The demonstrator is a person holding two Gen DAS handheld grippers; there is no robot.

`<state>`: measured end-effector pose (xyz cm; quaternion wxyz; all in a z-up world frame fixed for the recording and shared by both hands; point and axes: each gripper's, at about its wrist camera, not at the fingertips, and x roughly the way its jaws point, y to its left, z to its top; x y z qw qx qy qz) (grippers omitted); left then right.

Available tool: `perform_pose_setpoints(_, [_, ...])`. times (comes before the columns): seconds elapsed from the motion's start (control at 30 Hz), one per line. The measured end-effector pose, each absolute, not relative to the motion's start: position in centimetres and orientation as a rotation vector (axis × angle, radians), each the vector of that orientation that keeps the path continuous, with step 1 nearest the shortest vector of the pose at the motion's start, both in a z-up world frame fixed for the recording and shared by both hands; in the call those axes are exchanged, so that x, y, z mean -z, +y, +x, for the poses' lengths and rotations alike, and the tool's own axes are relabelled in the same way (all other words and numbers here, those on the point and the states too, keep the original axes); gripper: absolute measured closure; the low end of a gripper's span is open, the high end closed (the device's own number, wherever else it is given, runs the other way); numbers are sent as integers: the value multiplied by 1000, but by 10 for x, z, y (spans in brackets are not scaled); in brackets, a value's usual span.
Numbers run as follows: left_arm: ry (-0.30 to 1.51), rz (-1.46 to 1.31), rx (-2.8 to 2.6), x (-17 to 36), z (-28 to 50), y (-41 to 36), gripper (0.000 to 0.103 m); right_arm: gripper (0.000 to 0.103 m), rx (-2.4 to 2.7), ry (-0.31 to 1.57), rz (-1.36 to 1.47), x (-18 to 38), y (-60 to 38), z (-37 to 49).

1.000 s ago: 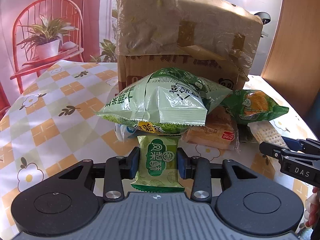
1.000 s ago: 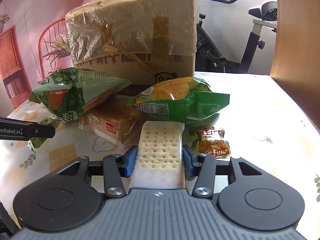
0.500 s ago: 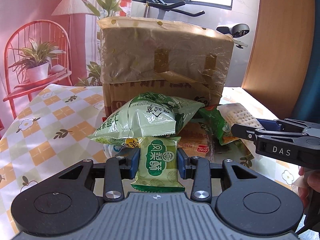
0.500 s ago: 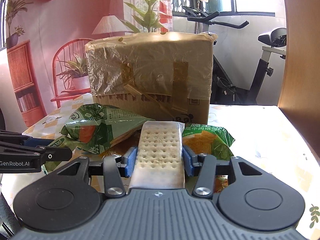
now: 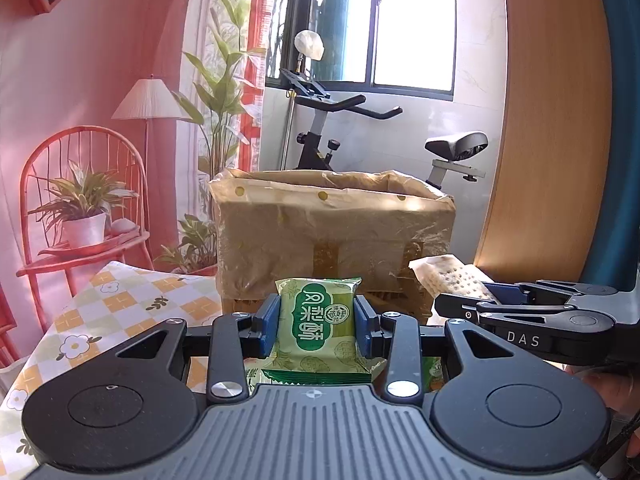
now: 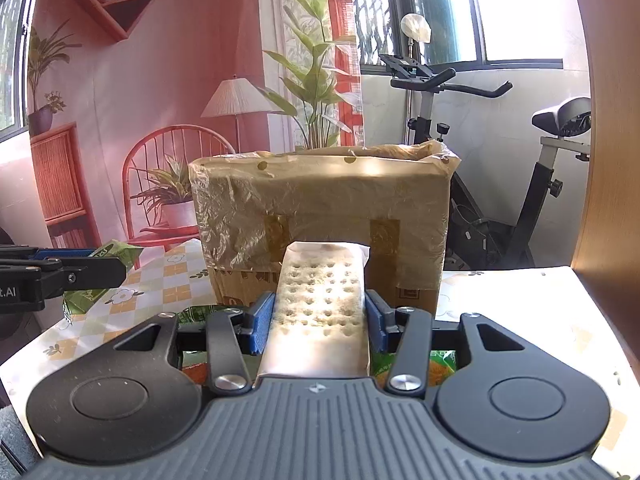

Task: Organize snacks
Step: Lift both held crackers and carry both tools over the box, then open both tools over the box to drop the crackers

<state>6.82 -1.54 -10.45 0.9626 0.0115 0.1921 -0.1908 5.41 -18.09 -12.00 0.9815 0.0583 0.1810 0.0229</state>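
The left gripper (image 5: pixel 316 326) clamps a small green glossy packet (image 5: pixel 318 330) between its blue pads, and the packet stands upright in the air, in front of the box (image 5: pixel 332 232). The right gripper (image 6: pixel 320 322) holds a long flat cracker pack (image 6: pixel 322 300) in clear wrap, pale and dotted with small holes, also lifted before the same box. The box is brown cardboard, open at the top, lined with crinkled shiny plastic taped on its front, and it stands on the desk (image 5: pixel 120 308) with a checked cloth of flowers.
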Motion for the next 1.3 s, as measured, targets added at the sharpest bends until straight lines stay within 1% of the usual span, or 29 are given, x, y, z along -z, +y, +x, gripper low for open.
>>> perform_pose_setpoints(0.17, [358, -18, 391, 76, 107, -17, 62, 54, -57, 314, 123, 90, -192, 79])
perform_pose_setpoints(0.33, [286, 11, 382, 42, 163, -31, 62, 54, -65, 291, 101, 55, -212, 131])
perform_pose_setpoints(0.53, [312, -2, 334, 20, 239, -46, 62, 54, -33, 301, 79, 34, -231, 203])
perform_pose_setpoints(0.7, [353, 2, 293, 19, 283, -52, 62, 54, -12, 345, 66, 36, -239, 245])
perform_pose_setpoints(0.83, [406, 29, 284, 29, 305, -60, 62, 54, -4, 414, 48, 47, -242, 266])
perform_pose_setpoints(1.1, [513, 62, 275, 51, 324, -64, 61, 53, 59, 516, 65, 66, -255, 277])
perform_pose_setpoints(1.13, [516, 65, 277, 52, 323, -63, 58, 53, 65, 525, 65, 67, -257, 277])
perform_pose_setpoints(1.17, [519, 66, 278, 52, 323, -63, 50, 53, 68, 536, 64, 68, -257, 277])
perform_pose_setpoints(1.23, [520, 69, 280, 51, 321, -62, 42, 50, 74, 542, 58, 69, -257, 274])
perform_pose_setpoints(1.27, [516, 73, 281, 50, 319, -60, 40, 45, 74, 541, 57, 69, -257, 272])
perform_pose_setpoints(1.3, [514, 75, 280, 49, 318, -60, 39, 42, 70, 540, 62, 68, -257, 269])
